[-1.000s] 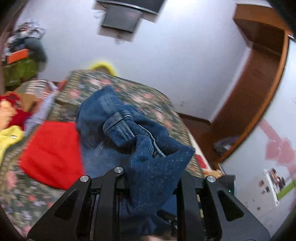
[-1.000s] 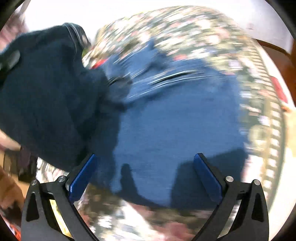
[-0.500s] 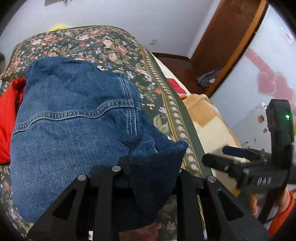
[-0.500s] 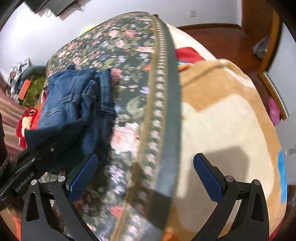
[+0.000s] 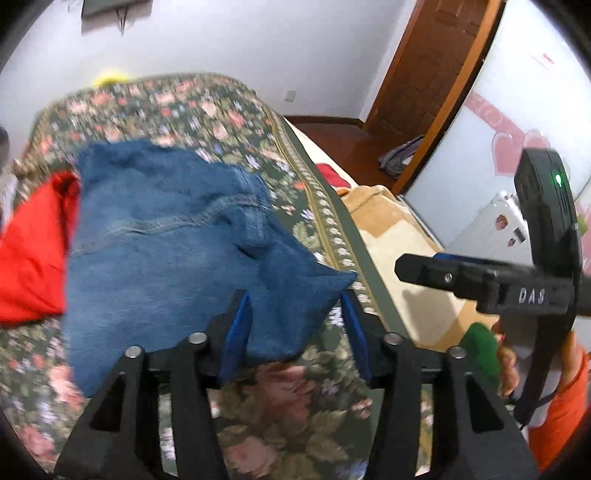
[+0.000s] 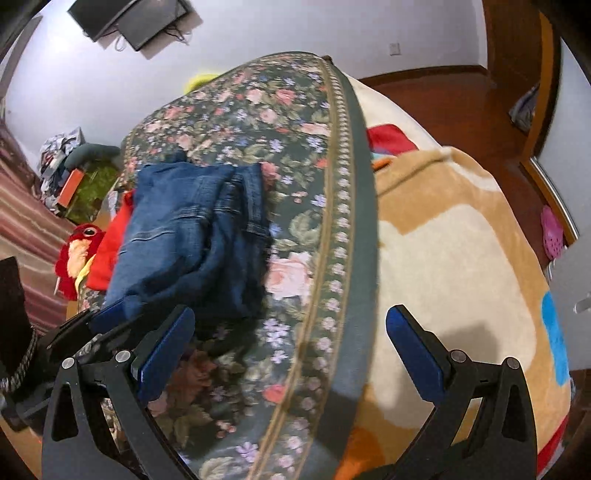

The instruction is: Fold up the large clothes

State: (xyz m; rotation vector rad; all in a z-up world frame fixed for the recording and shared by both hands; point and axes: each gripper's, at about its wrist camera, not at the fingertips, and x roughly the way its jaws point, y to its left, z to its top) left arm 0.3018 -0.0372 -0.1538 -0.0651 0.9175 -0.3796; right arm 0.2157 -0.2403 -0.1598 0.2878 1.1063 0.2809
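Left gripper [image 5: 295,325]: black frame, blue pads, jaws opening. A corner of the folded jeans [image 5: 177,251] lies between the pads; the near pad sits against the cloth, the far pad stands clear of it, so no grip.

Right gripper [image 6: 290,350]: same build, jaws spread wide, nothing between them. It hangs over the striped border of the floral bedspread [image 6: 258,122] and the tan fleece blanket [image 6: 443,240].

Jeans: mid-blue denim, orange-tan topstitching, folded into a thick block, lying on the bedspread toward its left side, clear of the border. The right wrist view shows the stacked layers and a side seam along the block's right edge; the left wrist view shows only the top face and the loose corner.

Red garment [image 5: 33,251]: plain, soft, partly under the jeans' left edge.

Left wrist view only: the right gripper seen side-on, held by a hand [image 5: 509,362] in an orange sleeve [image 5: 565,417], a green light on its housing.

Right wrist view only: a red plush toy [image 6: 79,243] off the bedspread's left edge, a wall-mounted screen [image 6: 136,22] and the blanket's blue and orange patches at the lower right.

Bedspread: dark green, pink roses, woven look. Blanket: fleecy, cream on tan.
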